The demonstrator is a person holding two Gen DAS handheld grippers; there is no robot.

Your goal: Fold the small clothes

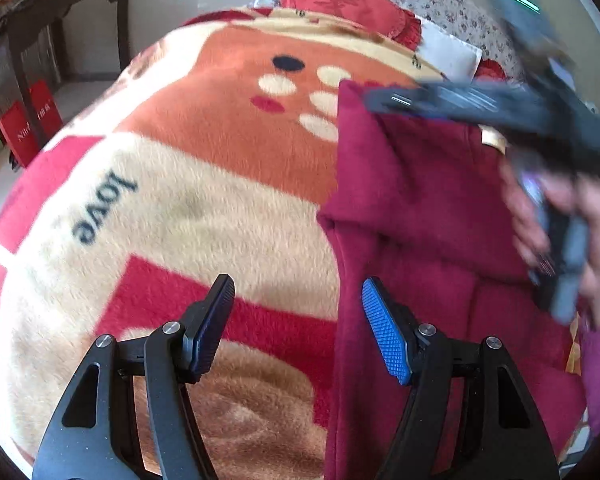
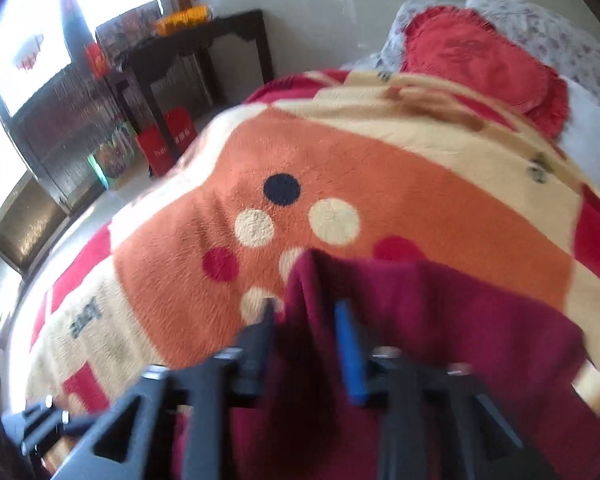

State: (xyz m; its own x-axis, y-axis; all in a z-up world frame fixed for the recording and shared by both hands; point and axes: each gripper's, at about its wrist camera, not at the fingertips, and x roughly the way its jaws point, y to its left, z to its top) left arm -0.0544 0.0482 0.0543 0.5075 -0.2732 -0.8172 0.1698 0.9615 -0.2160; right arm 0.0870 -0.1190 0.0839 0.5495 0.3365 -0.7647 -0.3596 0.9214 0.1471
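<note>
The dark red garment (image 1: 428, 216) lies on the patterned blanket (image 1: 204, 184) at the right of the left wrist view, already folded along its left edge into a long panel, so I judge lengthwise folding is done and the crosswise folds remain. The left gripper (image 1: 298, 328) hangs released above its edge, while the right gripper (image 2: 306, 328) straddles a raised fold, jaws apart and not visibly pinching. A red cushion (image 1: 340, 4) and dark side table (image 2: 204, 40) sit well clear.

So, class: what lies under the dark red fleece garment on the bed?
The dark red fleece garment rests on a plush orange, cream and red patterned blanket. The blanket's pattern beneath the garment is covered, so anything else under it cannot be seen.
</note>
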